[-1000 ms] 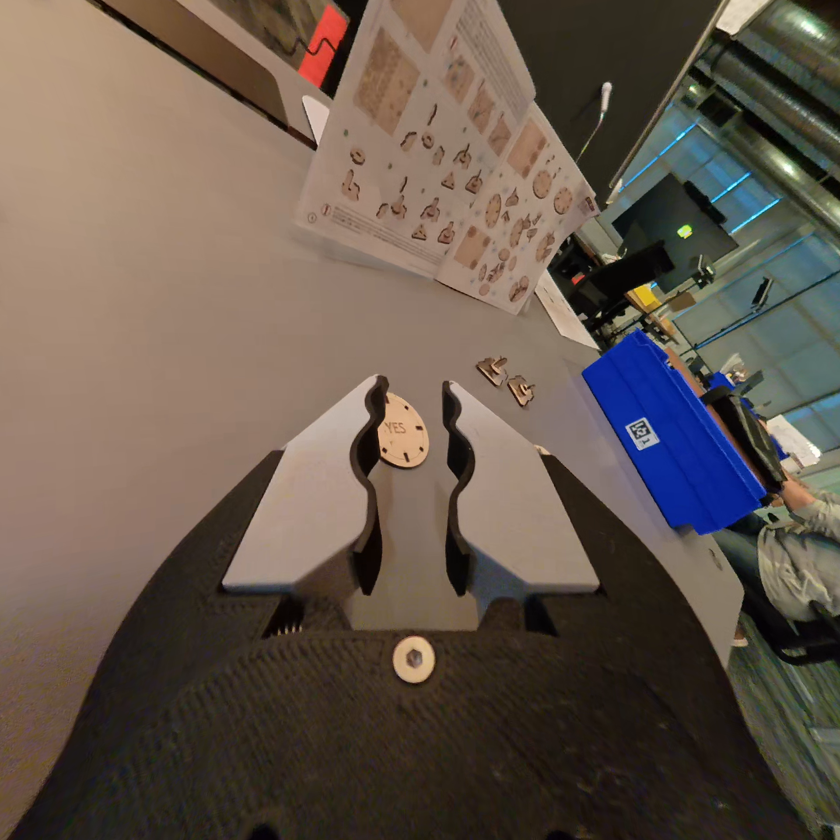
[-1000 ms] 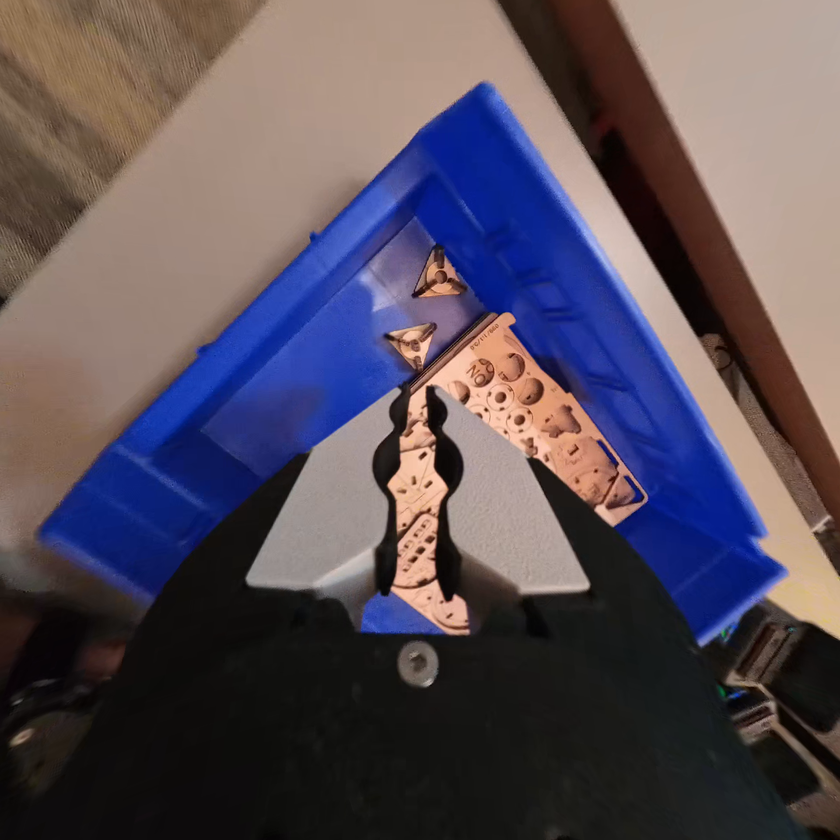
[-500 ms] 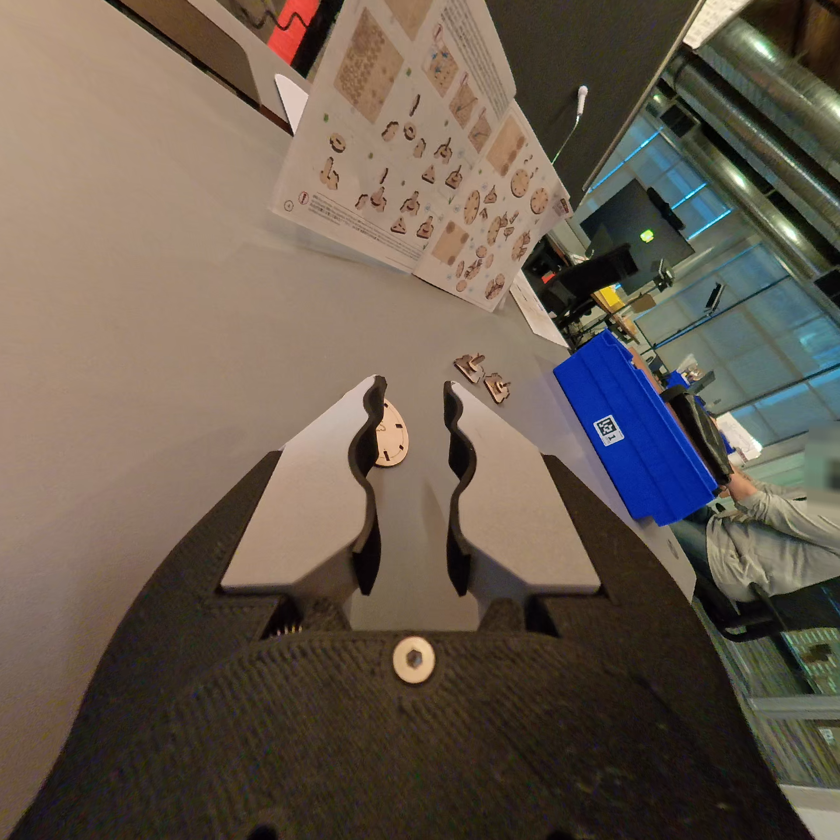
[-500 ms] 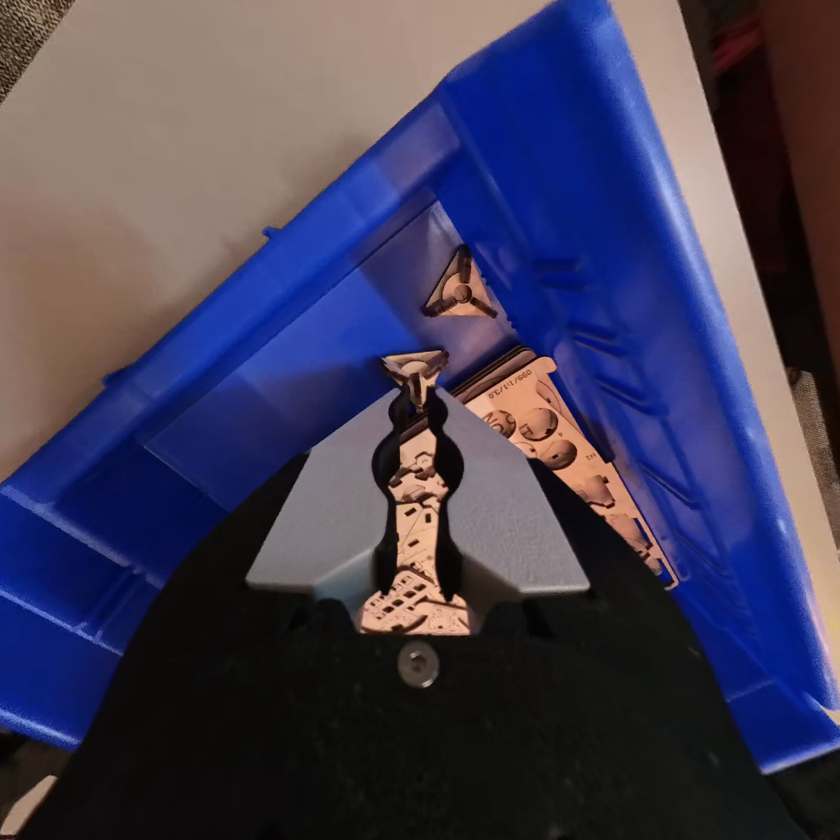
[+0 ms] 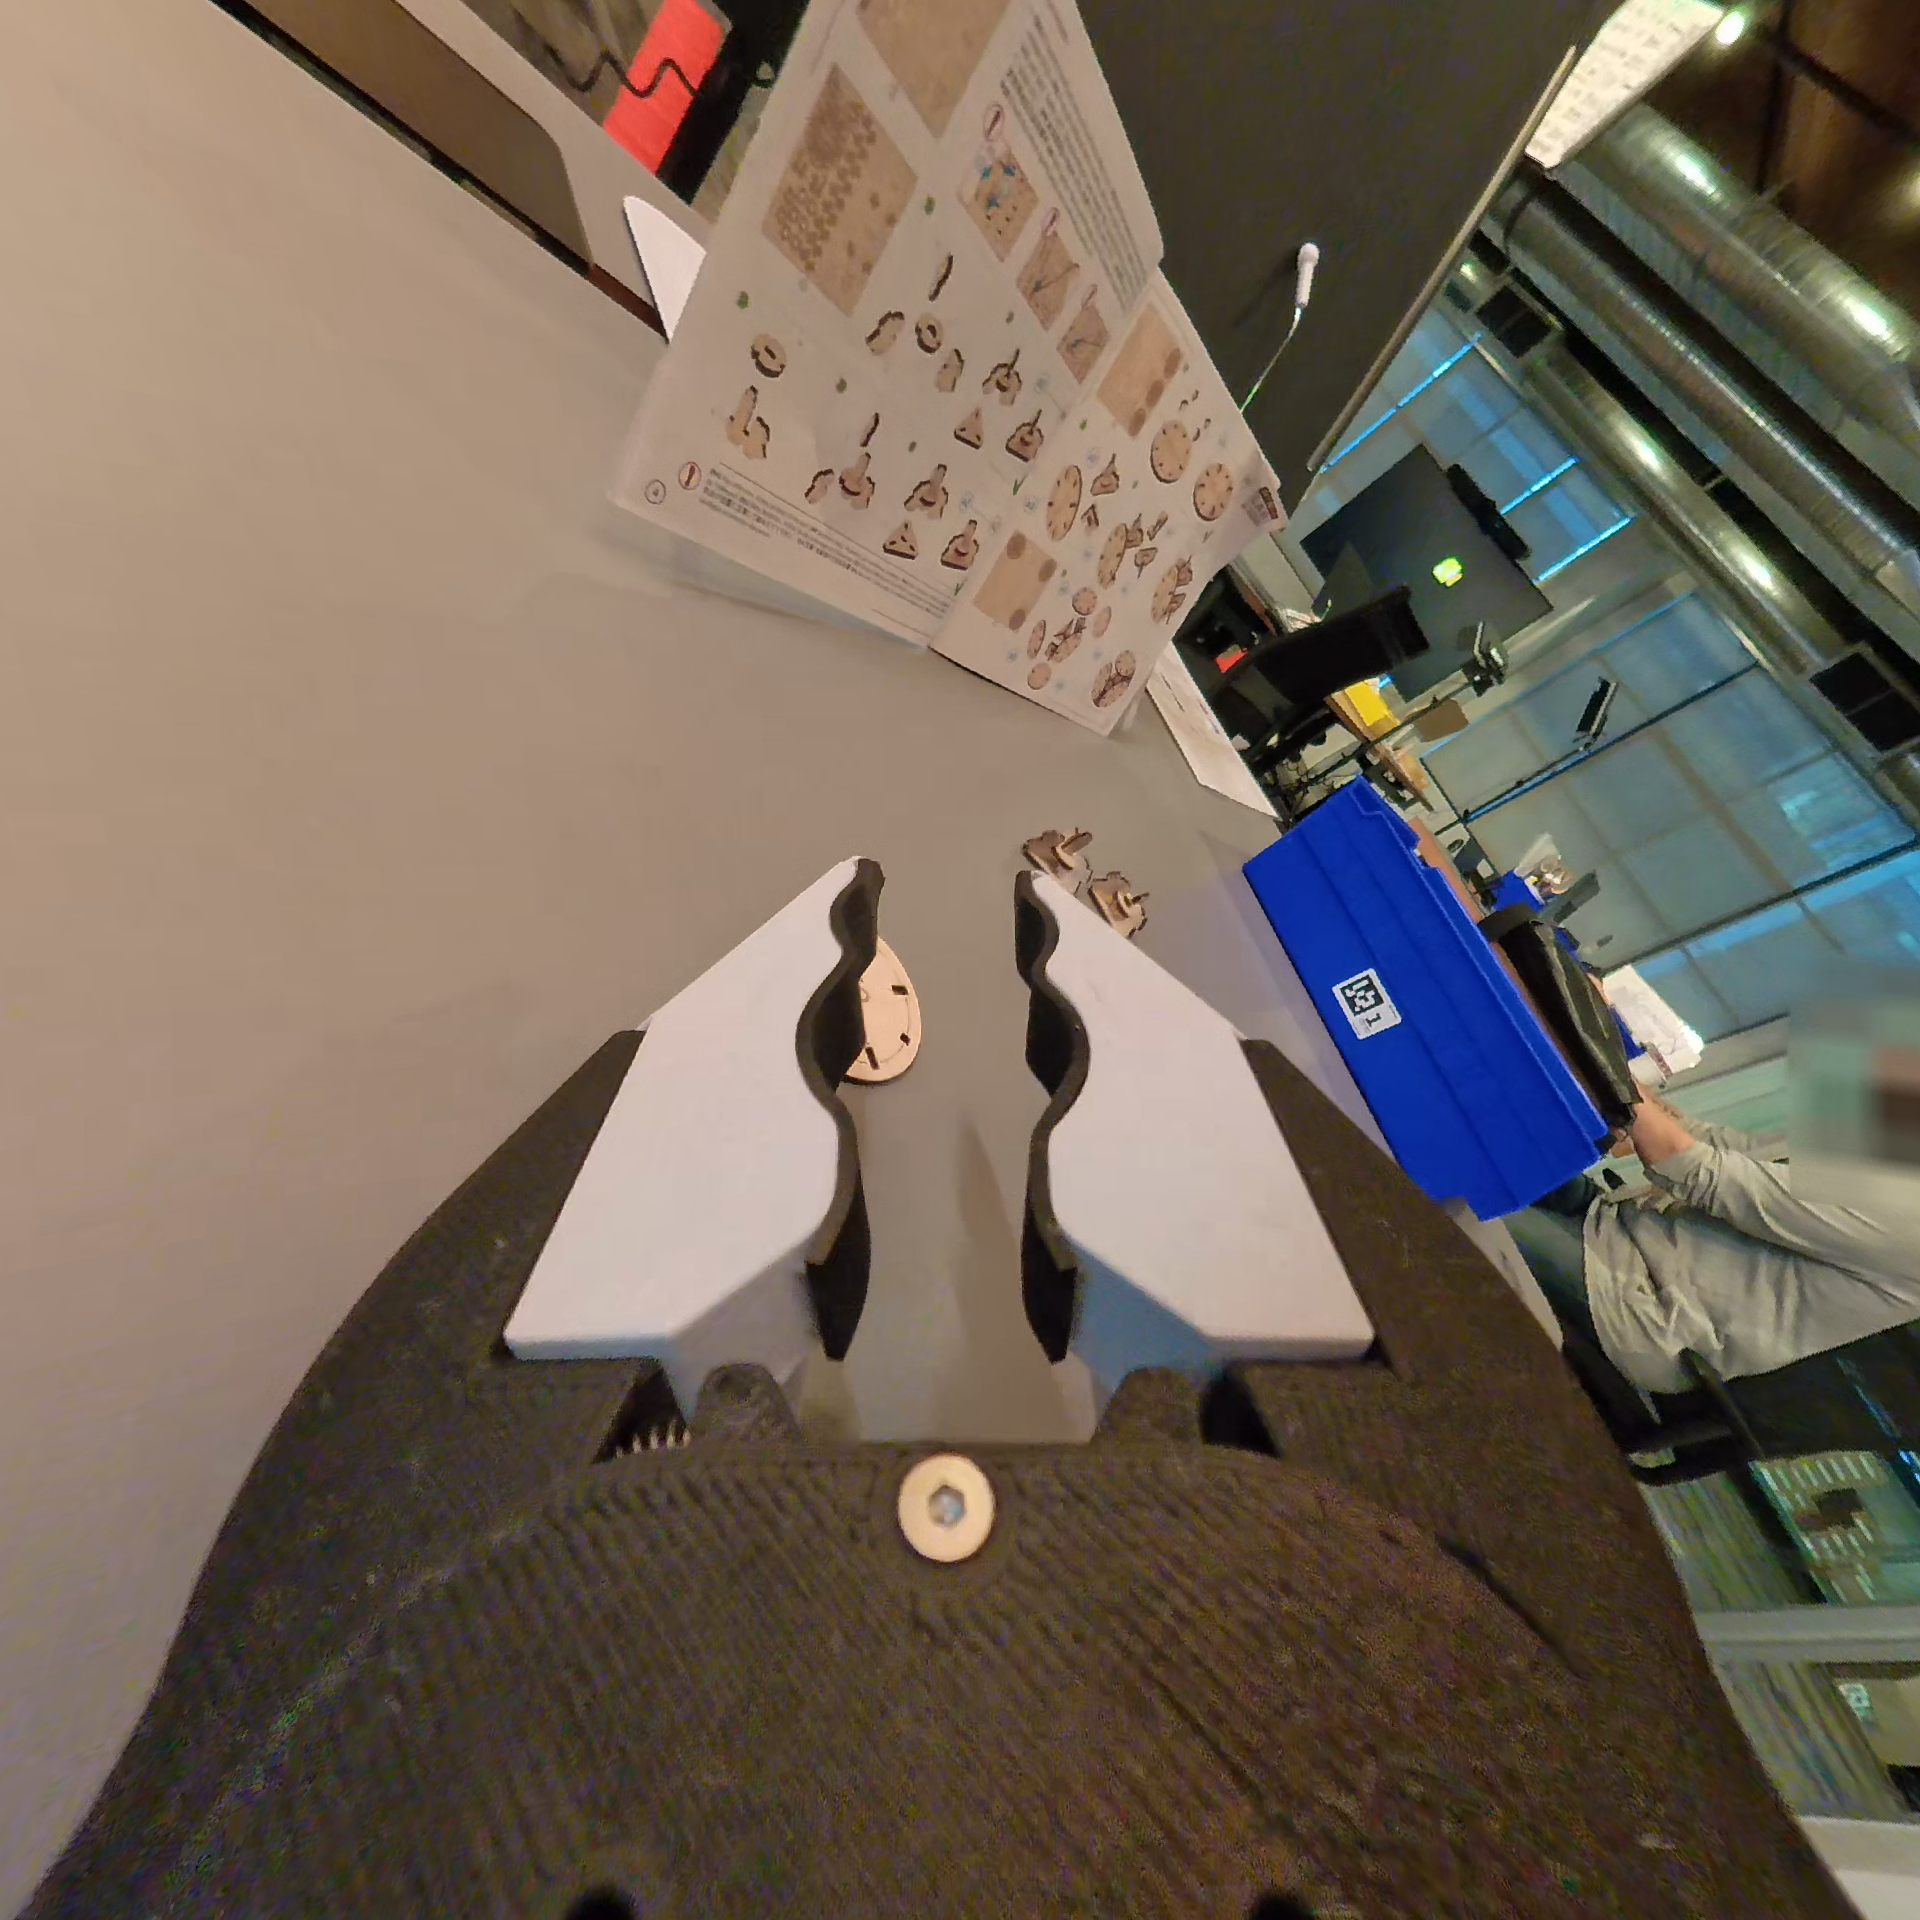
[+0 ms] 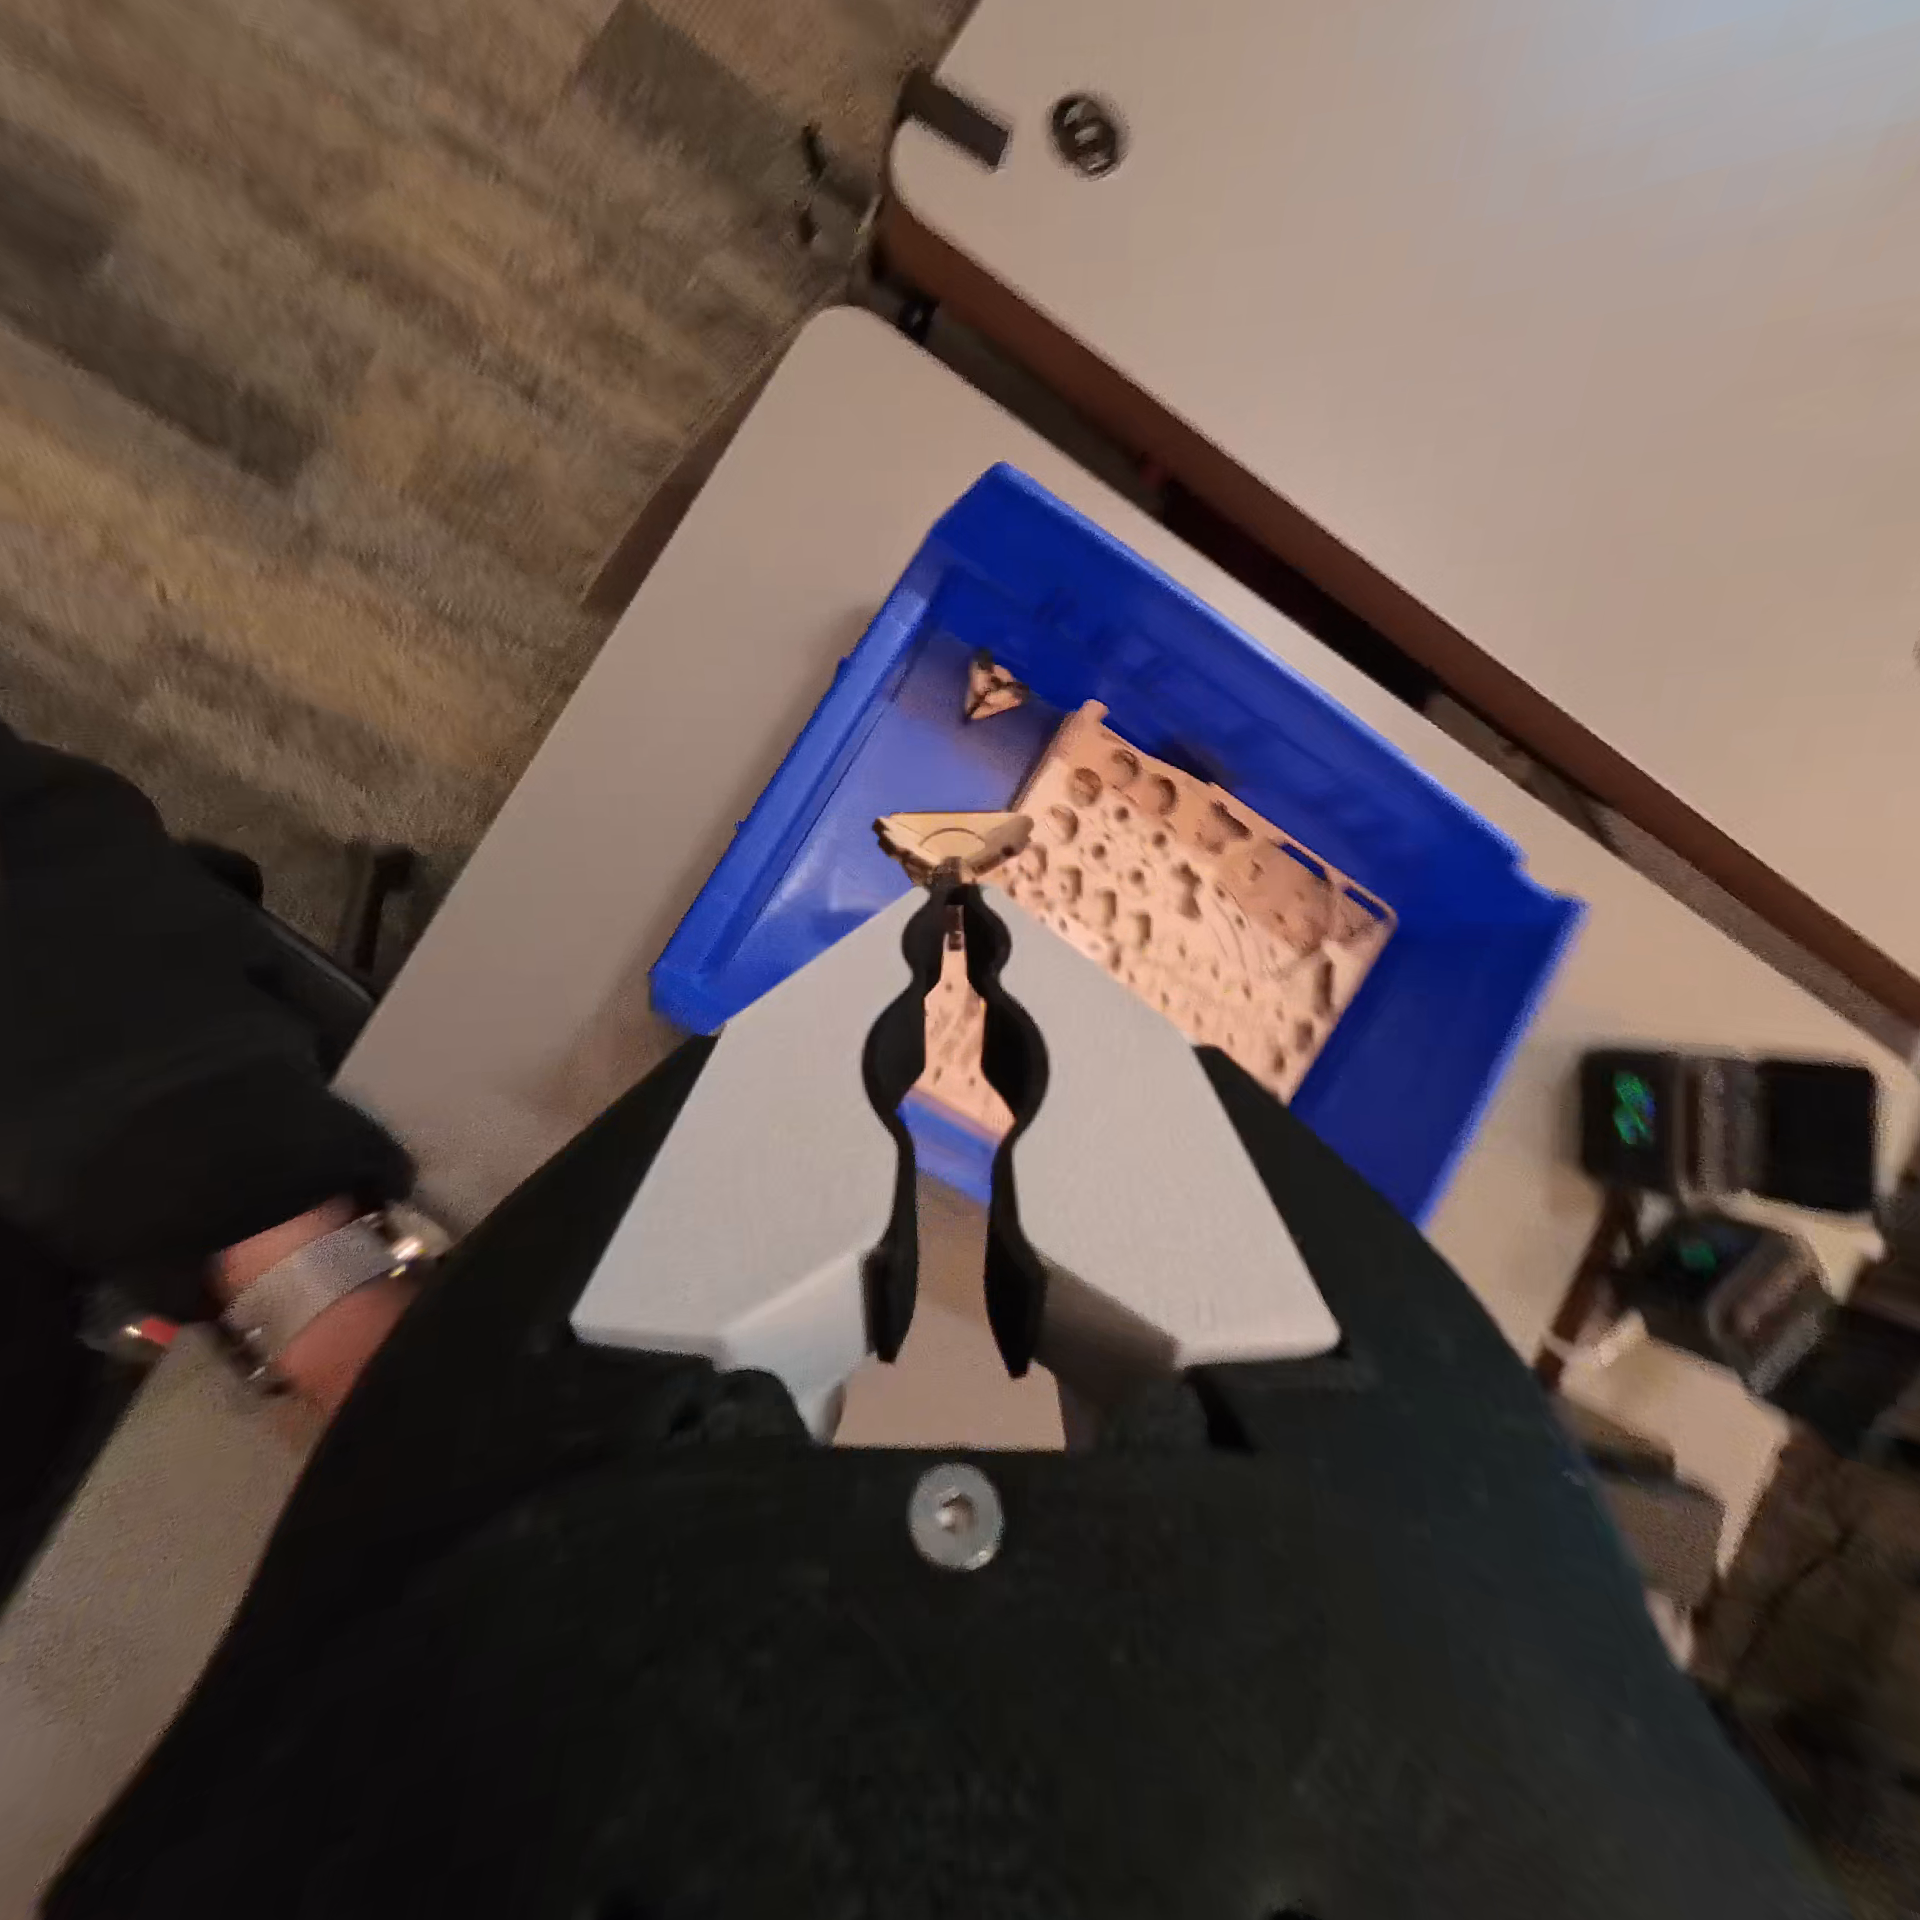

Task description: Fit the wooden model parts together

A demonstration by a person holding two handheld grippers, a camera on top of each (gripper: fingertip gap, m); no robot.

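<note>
Right wrist view shows the right gripper (image 6: 951,883) at frame centre, its tips pinched on the stem of a small wooden triangular piece (image 6: 951,836), held above the blue bin (image 6: 1455,997). In the bin, 1 perforated wooden sheet (image 6: 1195,894) and 1 more triangle (image 6: 989,689), upper centre, remain. The left gripper (image 5: 948,883) stands with jaws apart and nothing between them, low over the grey table (image 5: 364,727); a round wooden disc (image 5: 883,1023) lies flat, partly hidden behind the left finger. 2 small assembled wooden pieces (image 5: 1086,878) sit just right of the tips, an instruction sheet (image 5: 935,416) propped above. Motion blur hides the held piece's detail.
</note>
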